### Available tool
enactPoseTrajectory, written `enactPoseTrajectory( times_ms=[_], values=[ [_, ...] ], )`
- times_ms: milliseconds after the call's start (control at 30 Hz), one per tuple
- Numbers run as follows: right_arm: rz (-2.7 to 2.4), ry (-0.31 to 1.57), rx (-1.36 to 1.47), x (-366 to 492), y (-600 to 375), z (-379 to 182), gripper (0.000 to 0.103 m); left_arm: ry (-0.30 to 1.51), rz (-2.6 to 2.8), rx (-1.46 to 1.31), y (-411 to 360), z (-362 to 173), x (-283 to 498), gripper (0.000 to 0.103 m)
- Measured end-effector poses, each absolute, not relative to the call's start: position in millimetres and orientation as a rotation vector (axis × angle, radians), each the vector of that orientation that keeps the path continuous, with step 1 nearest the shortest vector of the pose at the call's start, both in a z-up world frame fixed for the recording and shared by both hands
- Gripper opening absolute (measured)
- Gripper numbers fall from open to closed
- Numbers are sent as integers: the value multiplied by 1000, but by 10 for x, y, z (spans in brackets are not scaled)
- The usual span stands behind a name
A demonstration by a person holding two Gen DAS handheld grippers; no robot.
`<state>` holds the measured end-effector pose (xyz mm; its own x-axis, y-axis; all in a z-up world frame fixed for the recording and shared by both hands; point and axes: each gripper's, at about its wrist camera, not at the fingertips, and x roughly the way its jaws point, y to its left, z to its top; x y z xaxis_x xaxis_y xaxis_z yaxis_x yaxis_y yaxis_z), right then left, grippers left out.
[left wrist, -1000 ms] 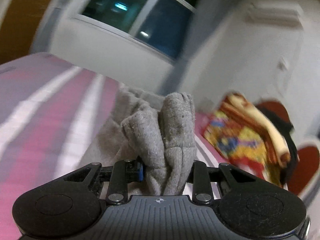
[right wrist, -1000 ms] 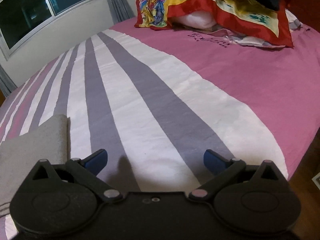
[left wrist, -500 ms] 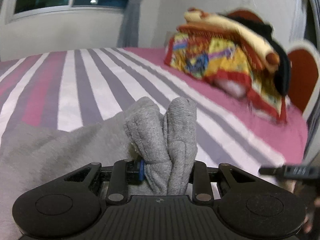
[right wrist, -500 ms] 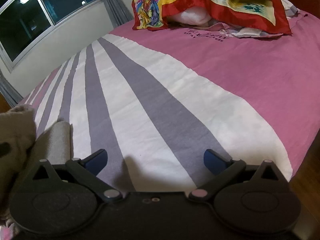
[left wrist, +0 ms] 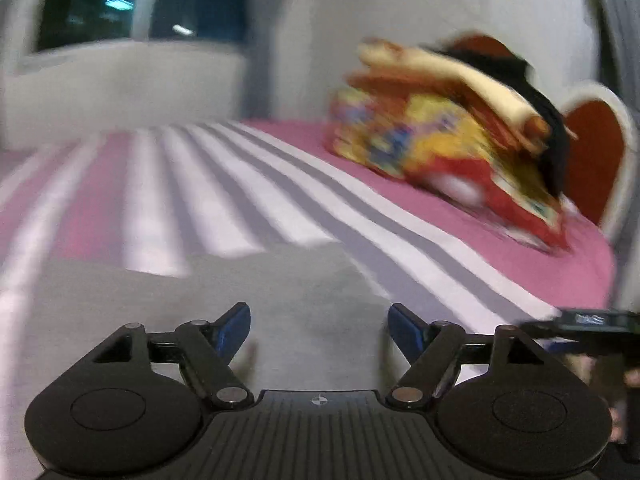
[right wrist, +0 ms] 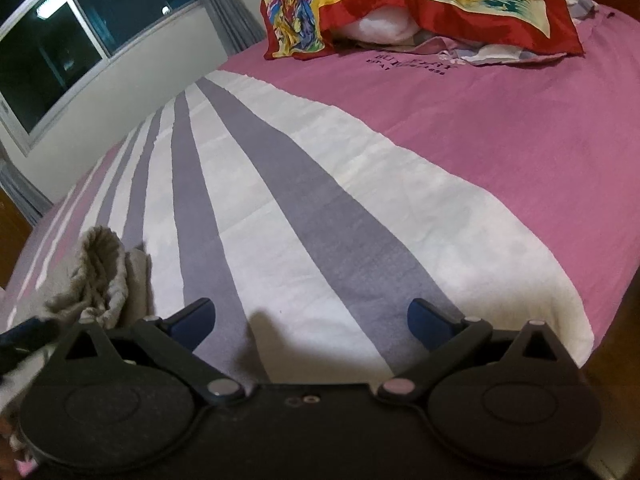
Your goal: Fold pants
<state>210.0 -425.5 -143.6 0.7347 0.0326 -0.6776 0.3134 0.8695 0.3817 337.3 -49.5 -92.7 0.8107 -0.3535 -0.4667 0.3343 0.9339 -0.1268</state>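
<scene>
The grey pants (left wrist: 248,296) lie flat on the striped bed cover, just ahead of and under my left gripper (left wrist: 319,322), which is open and empty with its blue pads apart. In the right wrist view a bunched grey part of the pants (right wrist: 102,272) shows at the far left edge, with the left gripper's dark tip (right wrist: 24,334) beside it. My right gripper (right wrist: 311,318) is open and empty, low over the white and grey stripes near the bed's front edge. The left wrist view is blurred.
The bed cover (right wrist: 500,152) is pink with white and grey stripes. A pile of colourful bedding and pillows (right wrist: 420,4) sits at the head of the bed. A red heart-shaped headboard (left wrist: 592,160) stands behind it. A window (right wrist: 80,40) is at the far left. The bed's right edge drops to a wooden floor (right wrist: 616,328).
My left gripper has opened and let go of the pants fold, which now lies flat on the bed. The right gripper stays open and has barely moved.
</scene>
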Motion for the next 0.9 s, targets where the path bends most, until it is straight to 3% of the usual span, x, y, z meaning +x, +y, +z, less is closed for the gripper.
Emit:
enactPoseTrajectory(
  times_ms=[200, 300, 533, 667, 900],
  values=[
    [-71, 630, 546, 1965, -4205, -1291, 103, 521, -66, -134, 739, -1117, 2614, 76],
    [30, 606, 585, 1949, -4025, -1161, 97, 566, -39, -119, 972, -1306, 2255, 76],
    [253, 662, 477, 1994, -3175, -1091, 58, 613, -114, -66, 798, -1526, 2298, 75],
    [261, 680, 460, 2045, -2962, -1153, 59, 640, -44, 40, 684, -1604, 2514, 75],
    [257, 676, 415, 2203, -2862, -1174, 59, 644, -52, -73, 835, -1732, 2594, 80]
  ],
)
